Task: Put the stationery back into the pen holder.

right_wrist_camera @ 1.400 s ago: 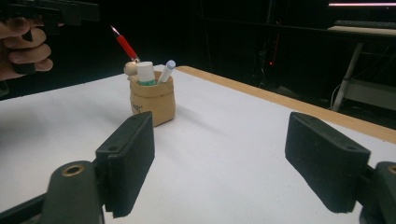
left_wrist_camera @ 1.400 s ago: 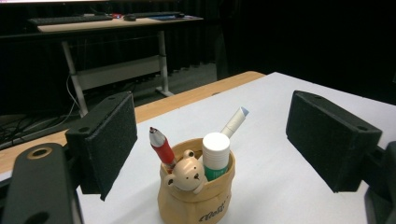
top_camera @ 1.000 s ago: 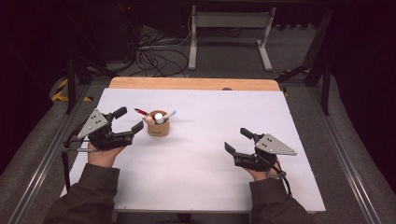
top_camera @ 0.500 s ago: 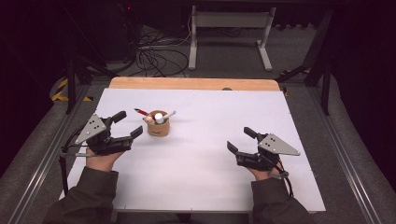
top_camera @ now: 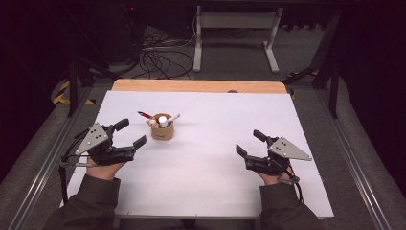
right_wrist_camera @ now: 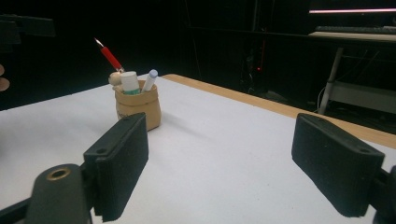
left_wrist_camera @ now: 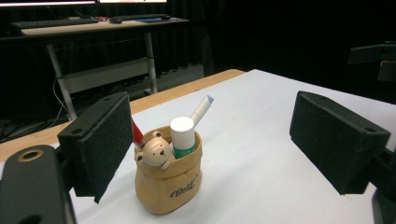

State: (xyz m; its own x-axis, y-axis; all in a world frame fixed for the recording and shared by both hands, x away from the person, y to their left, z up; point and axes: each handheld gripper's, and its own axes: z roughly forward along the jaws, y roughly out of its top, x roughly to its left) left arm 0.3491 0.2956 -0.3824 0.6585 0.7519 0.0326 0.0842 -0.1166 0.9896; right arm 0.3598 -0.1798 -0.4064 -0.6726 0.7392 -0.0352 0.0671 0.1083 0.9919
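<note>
Desk (top_camera: 201, 191): one white-topped desk with a bare wooden strip at its far edge, lying unchanged since the earlier frames.
Left gripper (top_camera: 130, 133): one, sitting a little nearer the person and farther left than a second ago, drawn slightly back from the pot; its fingers (left_wrist_camera: 105, 140) are standing wide apart and gripping nothing, with the pot showing between them in the left gripper view.
Right gripper (top_camera: 250, 143): one, resting at the desk's right side much as before; its fingers (right_wrist_camera: 123, 161) are gaping wide with nothing between them, a touch wider than a second ago.
Pot (top_camera: 162, 131): one tan pouch-shaped holder, standing upright left of the desk's centre, just beyond the left gripper and well apart from the right one, in the same spot as earlier.
Contents: sticking out of the pot are one red pen (right_wrist_camera: 109, 56), one white-capped tube (left_wrist_camera: 182, 133), one white marker (left_wrist_camera: 201, 108) and one small bear figure (left_wrist_camera: 155, 153).
</note>
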